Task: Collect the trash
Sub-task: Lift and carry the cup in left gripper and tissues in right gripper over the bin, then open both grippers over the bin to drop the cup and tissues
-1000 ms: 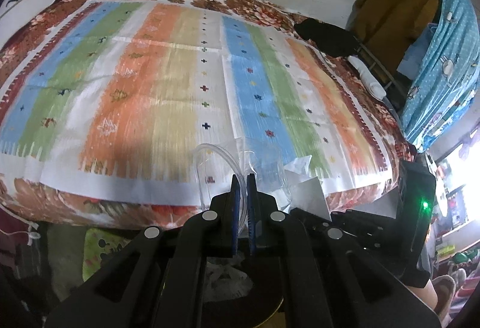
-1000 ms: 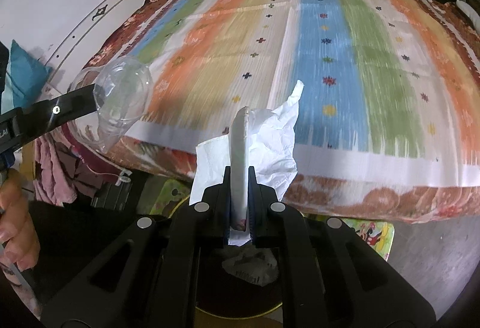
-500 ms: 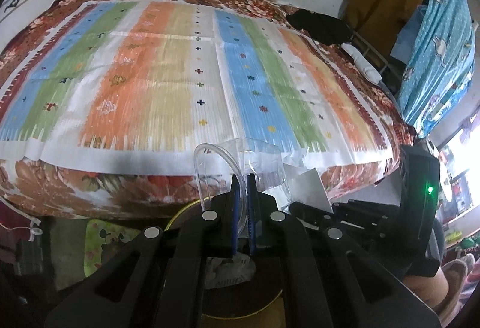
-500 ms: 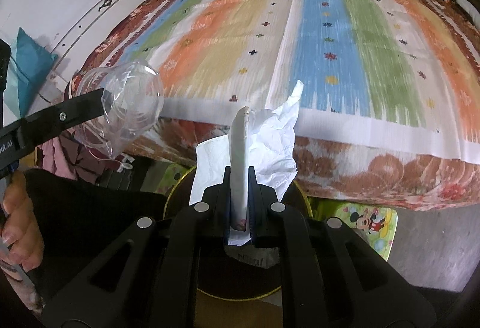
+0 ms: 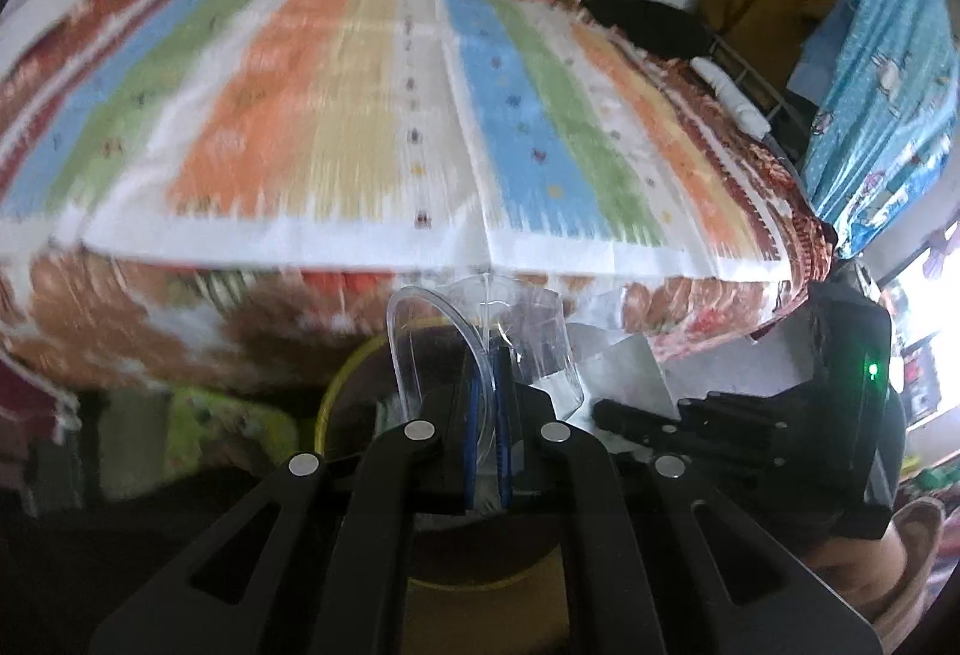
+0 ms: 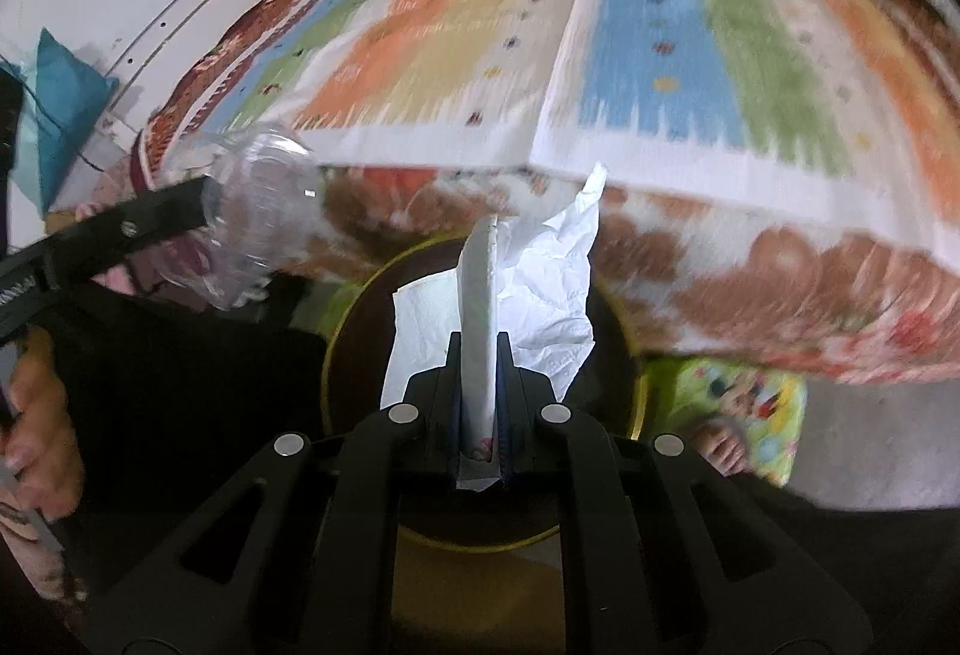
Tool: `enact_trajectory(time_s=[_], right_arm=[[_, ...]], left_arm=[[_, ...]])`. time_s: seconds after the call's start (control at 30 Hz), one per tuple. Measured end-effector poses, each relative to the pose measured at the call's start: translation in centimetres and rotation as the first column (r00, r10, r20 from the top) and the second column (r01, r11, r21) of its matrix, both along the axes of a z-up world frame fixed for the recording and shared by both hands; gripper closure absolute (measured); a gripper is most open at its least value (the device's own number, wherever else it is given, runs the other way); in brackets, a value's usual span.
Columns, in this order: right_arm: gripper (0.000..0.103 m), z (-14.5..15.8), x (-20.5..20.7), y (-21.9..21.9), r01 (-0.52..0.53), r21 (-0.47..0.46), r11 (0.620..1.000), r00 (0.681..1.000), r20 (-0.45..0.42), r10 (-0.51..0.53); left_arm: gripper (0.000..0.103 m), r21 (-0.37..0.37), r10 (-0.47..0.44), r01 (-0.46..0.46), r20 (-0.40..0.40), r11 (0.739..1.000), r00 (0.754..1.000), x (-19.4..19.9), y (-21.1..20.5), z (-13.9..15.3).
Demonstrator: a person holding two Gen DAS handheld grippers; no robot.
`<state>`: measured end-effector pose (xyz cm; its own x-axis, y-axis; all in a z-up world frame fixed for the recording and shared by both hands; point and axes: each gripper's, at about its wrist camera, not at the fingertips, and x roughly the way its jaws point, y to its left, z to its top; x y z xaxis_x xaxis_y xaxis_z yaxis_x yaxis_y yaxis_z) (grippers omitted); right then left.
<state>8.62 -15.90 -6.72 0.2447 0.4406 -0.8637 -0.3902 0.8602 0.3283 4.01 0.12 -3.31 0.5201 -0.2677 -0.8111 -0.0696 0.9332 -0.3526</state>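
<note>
Behind both grippers a striped bedspread covers the bed. Left gripper pinches a clear plastic cup by its rim; right gripper clamps crumpled white tissue. Both hang over a yellow-rimmed bin. Since a second ago the bed edge has slid up the views, showing more bin.

Both wrist cameras looked steeply down along their fingers from just beside the bed, close above the yellow-rimmed bin at its near edge. Both views shared the striped bedspread and the bin.
</note>
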Motion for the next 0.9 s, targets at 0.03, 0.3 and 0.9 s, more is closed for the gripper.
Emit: enact_trajectory(time_s=[0.03,0.3,0.9], right_arm=[[0.095,-0.4,-0.1,0.2,0.0,-0.021,1.0,1.0,-0.007,0.0],[0.095,-2.8,0.0,0.8,0.015,-0.1,0.995,0.998,-0.055,-0.02],[0.094,-10.8,3.3,2.2,0.05,-0.228,0.972,0.966,-0.236,-0.105]], left_arm=[[0.099,-0.009,0.009,-0.009,-0.022,1.0,1.0,0.1,0.0,-0.6],[0.099,-0.013,0.044,-0.046,-0.124,0.999,0.991,0.5,0.0,-3.1],[0.099,0.015,0.147,-0.153,-0.388,0.988,0.91,4.6,-0.3,-12.1]])
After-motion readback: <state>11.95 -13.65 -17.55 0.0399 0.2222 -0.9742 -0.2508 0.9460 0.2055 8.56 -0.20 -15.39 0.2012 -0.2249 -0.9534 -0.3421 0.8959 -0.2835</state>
